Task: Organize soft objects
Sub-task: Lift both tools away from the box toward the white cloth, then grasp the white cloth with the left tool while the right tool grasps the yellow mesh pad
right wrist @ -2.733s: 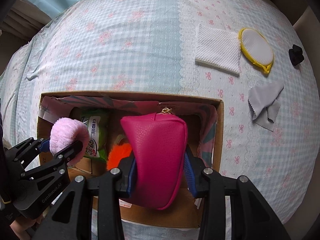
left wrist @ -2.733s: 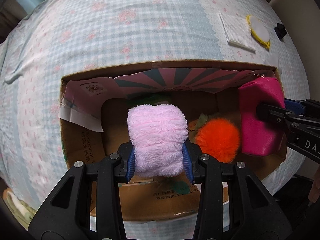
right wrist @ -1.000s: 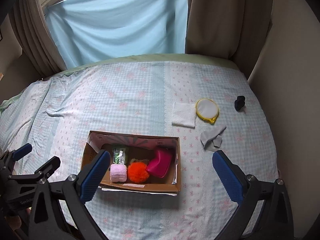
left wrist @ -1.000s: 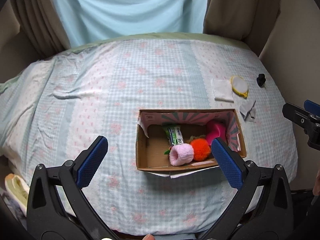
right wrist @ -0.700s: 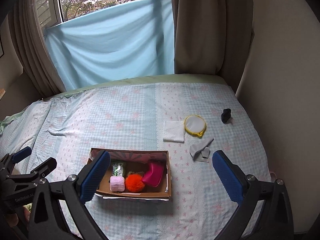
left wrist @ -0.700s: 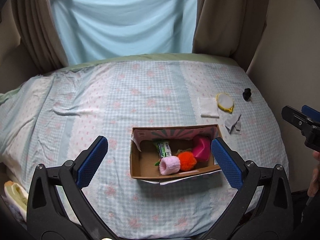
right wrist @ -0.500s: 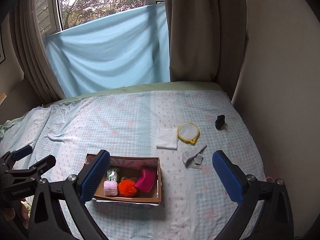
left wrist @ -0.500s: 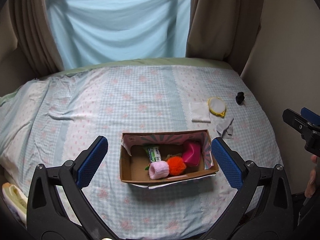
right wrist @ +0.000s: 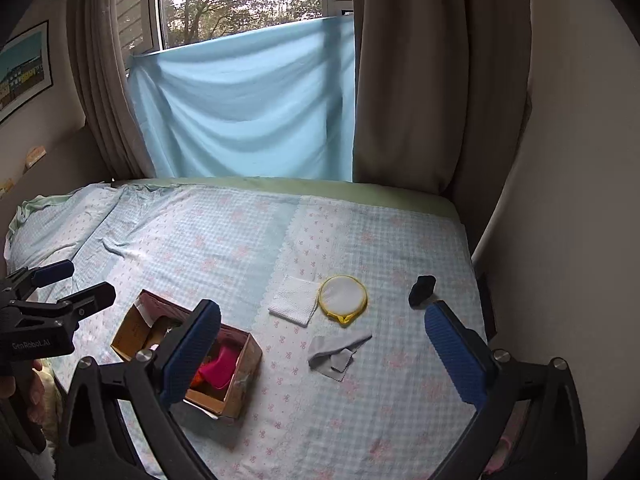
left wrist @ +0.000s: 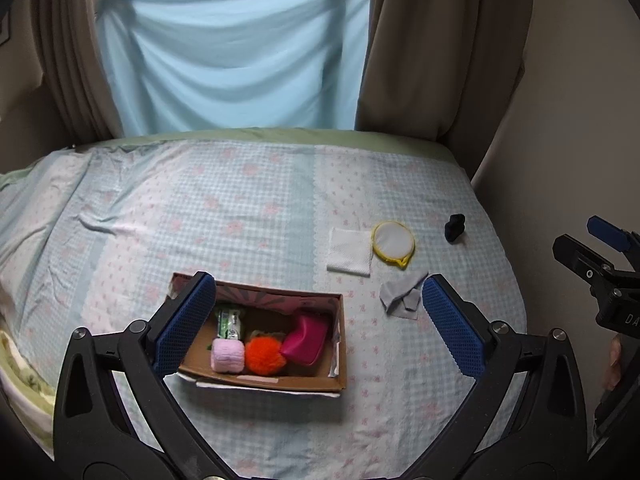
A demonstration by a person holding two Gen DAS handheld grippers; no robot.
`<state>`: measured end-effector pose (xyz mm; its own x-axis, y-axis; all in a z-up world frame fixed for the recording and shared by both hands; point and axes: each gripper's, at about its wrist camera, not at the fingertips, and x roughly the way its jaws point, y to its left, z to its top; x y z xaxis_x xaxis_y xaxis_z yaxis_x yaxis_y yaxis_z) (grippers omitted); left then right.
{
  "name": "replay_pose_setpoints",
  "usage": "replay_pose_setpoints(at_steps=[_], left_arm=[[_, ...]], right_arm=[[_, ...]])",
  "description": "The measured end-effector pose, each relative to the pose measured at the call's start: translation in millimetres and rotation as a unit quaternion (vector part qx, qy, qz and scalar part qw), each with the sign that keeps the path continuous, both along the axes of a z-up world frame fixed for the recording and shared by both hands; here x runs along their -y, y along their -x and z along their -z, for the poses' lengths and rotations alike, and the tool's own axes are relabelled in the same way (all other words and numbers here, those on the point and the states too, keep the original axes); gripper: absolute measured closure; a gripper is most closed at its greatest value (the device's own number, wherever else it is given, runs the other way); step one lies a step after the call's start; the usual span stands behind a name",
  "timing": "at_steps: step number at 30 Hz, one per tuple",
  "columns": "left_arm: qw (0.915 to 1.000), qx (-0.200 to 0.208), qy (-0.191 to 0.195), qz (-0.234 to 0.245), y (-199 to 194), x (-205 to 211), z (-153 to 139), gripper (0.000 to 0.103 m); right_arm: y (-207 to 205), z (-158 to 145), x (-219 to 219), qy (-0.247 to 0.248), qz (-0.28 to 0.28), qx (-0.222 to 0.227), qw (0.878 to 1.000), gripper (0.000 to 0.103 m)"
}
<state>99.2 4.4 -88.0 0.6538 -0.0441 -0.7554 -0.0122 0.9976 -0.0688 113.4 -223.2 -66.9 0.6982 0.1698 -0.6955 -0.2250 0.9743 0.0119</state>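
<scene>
Down at about seven o'clock in the left wrist view, a rectangular cardboard box [left wrist: 262, 380] with a pink striped lining sits open on the bed; along its near wall lie a fluffy pale pink roll [left wrist: 228, 355], a fuzzy round orange pompom [left wrist: 263, 356] touching it, and a smooth magenta pouch [left wrist: 306, 338] leaning at the right end; a green printed packet [left wrist: 231, 322] lies behind the roll. Outside the box, toward one o'clock from it, a square white waffle-textured cloth [left wrist: 349, 255] lies just beside a round white pad with a yellow rim [left wrist: 393, 243]; a crumpled grey cloth [left wrist: 402, 295] rests near them, and a small black lump [left wrist: 455, 228] sits apart near the bed's right edge. All rest on a checked pale blue bedsheet [left wrist: 240, 208] with pink flowers. The left gripper [left wrist: 318, 326] hangs above with its blue ribbed pads spread wide, holding nothing; the right gripper [right wrist: 326, 354] likewise stands wide apart and empty. At twelve o'clock a light blue draped sheet [right wrist: 248, 108] covers the window between heavy brown curtains [right wrist: 432, 80].
</scene>
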Motion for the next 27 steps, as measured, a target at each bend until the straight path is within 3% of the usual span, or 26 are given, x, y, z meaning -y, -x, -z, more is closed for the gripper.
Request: replay_pose_setpoints(at_steps=[10,18,23,27], left_arm=[[0.9985,-0.051,0.010,-0.016,-65,48,45,0.000],[0.9933,-0.115,-0.001,0.012,-151,68,114,0.000],[0.9836,-0.174,-0.011,0.046,-208,82,175,0.000],[0.9671,-0.241,0.000,0.083,-253,92,235,0.000]], right_arm=[[-68,42,47,0.012,-0.060,-0.028,0.998,0.001],[-132,97,55,0.030,-0.102,-0.051,0.993,0.001],[-179,145,50,0.043,-0.145,-0.075,0.986,0.001],[-215,187,42,0.053,-0.186,-0.098,0.976,0.001]])
